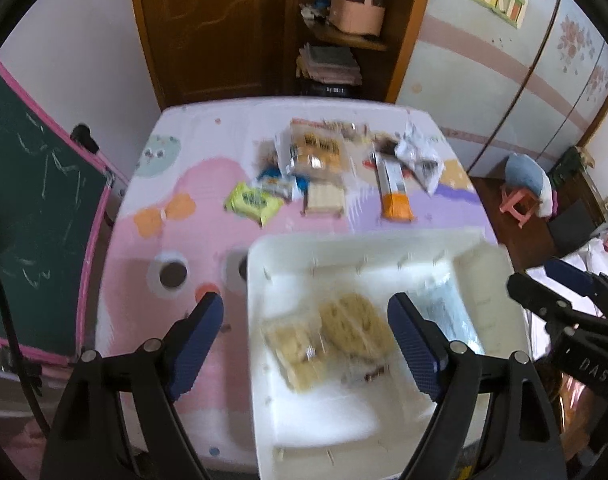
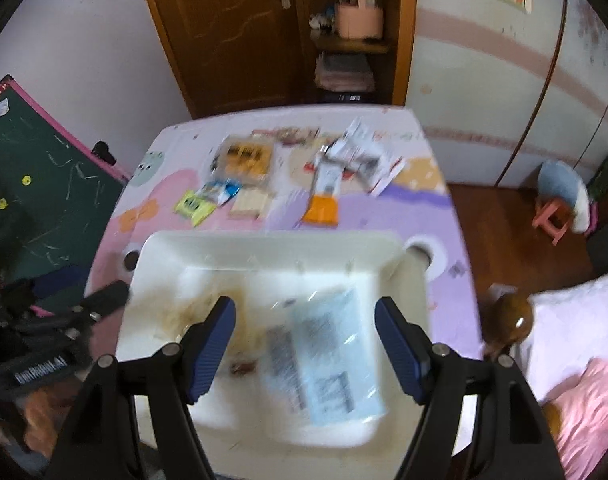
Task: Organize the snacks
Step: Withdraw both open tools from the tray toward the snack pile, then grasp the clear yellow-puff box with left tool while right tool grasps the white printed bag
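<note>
Now both grippers, left gripper (image 1: pixel 306 344) and right gripper (image 2: pixel 304 346), hang wide open and empty over the white bin (image 2: pixel 264 246); inside, the pale blue packet (image 2: pixel 332 354) lies lengthwise, near-to-far, tilted slightly left.

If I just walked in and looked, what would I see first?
Probably the big white bin at the near edge of the colourful table, with cracker packs and a pale blue packet already lying inside. Behind it, more snacks are scattered across the far side, like the bright orange packet and the yellow-green one. Both tools, left and right, hang open above the bin, holding nothing.
</note>
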The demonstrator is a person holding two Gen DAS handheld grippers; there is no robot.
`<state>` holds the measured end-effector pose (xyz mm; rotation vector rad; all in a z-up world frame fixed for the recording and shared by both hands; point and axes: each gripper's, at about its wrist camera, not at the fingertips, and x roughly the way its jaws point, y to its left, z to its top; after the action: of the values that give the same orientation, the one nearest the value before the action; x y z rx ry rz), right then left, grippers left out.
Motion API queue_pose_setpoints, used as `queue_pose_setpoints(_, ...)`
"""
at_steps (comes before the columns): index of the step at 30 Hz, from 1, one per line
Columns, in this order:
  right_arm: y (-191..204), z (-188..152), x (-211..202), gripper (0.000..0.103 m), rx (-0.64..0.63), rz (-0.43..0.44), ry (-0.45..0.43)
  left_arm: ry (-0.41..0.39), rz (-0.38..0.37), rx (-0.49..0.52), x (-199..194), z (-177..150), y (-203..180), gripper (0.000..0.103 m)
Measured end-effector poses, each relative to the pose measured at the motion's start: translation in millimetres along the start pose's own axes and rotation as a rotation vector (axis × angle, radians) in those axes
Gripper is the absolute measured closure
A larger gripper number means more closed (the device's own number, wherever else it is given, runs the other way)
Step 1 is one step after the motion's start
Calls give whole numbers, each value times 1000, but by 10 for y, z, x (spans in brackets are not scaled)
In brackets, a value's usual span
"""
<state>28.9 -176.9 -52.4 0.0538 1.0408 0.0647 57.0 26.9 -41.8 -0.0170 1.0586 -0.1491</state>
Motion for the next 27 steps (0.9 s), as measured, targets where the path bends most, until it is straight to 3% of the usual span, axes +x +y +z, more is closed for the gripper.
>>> queue_pose_setpoints(9,-486,829,-324,31,-34,-87,-165,-192,74,89,-409,966,-64,19)
queue_pose_setpoints(12,-628,1177,-416,31,-52,-119,-217,-255,119,122,-454,1306,-113,15)
queue_pose_setpoints(14,-705,1366,-426,31,-55,-176,-245,-276,139,133,-418,1499,-135,13)
queue_pose_setpoints(20,-877,1907,-117,31,-86,-236,-273,-254,163,174,41,2076,-190,13)
queue_pose_setpoints(22,-917,2031,144,31,-100,-228,-249,-217,173,154,309,2197,-171,13)
queue_pose_setpoints(27,-937,2130,931,31,-156,-184,-108,-74,93,140,1043,2233,-135,13)
